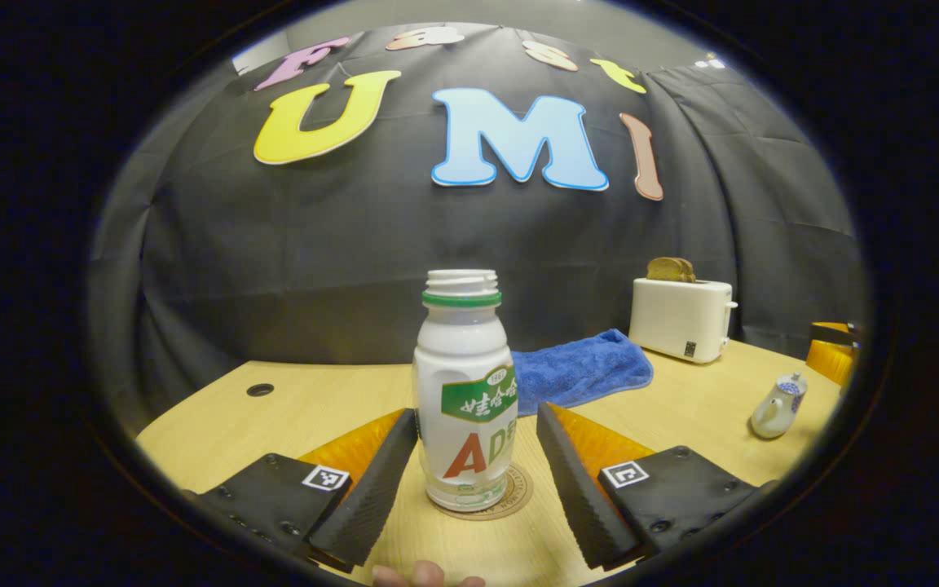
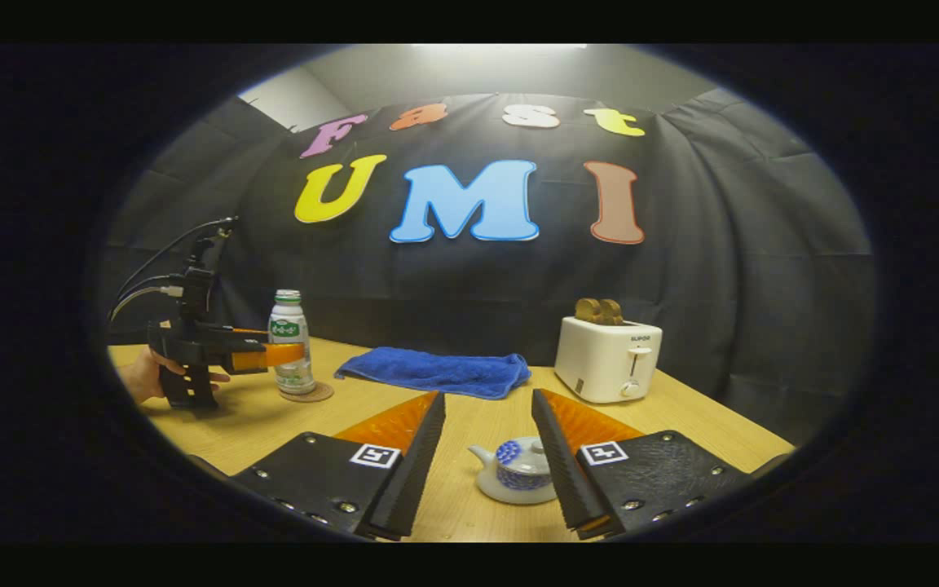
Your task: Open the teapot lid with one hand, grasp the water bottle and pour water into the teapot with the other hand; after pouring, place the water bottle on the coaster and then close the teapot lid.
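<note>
White plastic bottle [image 1: 464, 391]: glossy, smooth, paper-like label. Pale wood-grain surface [image 1: 290, 408]: matt, probably laminate. Blue terry cloth [image 2: 435, 371]: fluffy, rough. White-and-blue teapot [image 2: 520, 479]: glazed ceramic, shiny. White toaster [image 2: 608, 359]: smooth satin plastic. Round coaster [image 1: 518, 497]: matt, cork-like.

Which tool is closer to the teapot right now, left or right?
Right. The right tool is open with the teapot between its fingers; the left tool is far off at the water bottle.

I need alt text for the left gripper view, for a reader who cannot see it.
The left gripper, open, flanks an uncapped water bottle standing on a round coaster on a wooden table. Behind lie a blue towel, a toaster and a small teapot.
</note>
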A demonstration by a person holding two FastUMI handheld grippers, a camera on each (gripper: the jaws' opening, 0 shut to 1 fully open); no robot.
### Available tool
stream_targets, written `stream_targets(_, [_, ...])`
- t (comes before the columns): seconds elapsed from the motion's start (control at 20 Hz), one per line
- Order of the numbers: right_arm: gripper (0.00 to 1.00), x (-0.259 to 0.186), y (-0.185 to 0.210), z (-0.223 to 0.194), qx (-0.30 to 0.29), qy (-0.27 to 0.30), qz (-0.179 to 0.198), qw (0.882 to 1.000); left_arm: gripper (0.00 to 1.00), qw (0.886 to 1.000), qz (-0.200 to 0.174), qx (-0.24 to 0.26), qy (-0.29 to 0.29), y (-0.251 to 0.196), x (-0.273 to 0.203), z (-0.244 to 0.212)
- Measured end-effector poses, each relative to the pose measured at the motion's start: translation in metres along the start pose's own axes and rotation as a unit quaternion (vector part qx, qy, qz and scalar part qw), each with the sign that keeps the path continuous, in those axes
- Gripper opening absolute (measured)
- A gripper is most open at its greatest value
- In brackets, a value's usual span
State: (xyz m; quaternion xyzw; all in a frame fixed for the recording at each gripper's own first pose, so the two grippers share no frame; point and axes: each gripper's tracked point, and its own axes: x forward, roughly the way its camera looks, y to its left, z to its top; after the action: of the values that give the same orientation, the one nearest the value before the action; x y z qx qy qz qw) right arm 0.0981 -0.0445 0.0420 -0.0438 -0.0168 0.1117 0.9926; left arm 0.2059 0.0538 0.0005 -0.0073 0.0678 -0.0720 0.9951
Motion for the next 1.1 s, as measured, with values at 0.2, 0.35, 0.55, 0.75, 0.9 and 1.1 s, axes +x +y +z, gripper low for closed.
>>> stream_targets(0.2, [0.66, -0.003, 0.014, 0.011, -0.006, -0.012, 0.011, 1.0, 1.0, 1.0, 0.008, 0.004, -0.009, 0.003, -0.017, 0.002])
stream_targets(0.35, [0.66, -0.005, 0.035, 0.018, 0.011, -0.017, 0.034, 0.999, 1.0, 1.0, 0.005, 0.003, -0.014, 0.003, -0.025, 0.005])
stream_targets(0.55, [0.66, -0.01, 0.054, 0.023, 0.013, -0.021, 0.05, 0.998, 1.0, 1.0, 0.017, -0.001, -0.006, 0.011, -0.038, 0.001])
stream_targets(0.75, [0.66, -0.014, 0.074, 0.028, 0.025, -0.021, 0.06, 0.998, 1.0, 0.999, 0.025, -0.023, -0.018, 0.009, -0.076, 0.004])
stream_targets(0.9, [0.66, -0.025, 0.083, 0.029, 0.033, -0.021, 0.05, 0.998, 1.0, 0.999, 0.004, -0.032, -0.029, -0.026, -0.119, 0.005])
stream_targets(1.1, [0.69, -0.054, 0.09, 0.016, 0.039, -0.012, 0.012, 0.999, 0.99, 0.999, 0.01, -0.016, -0.034, -0.066, -0.169, -0.006])
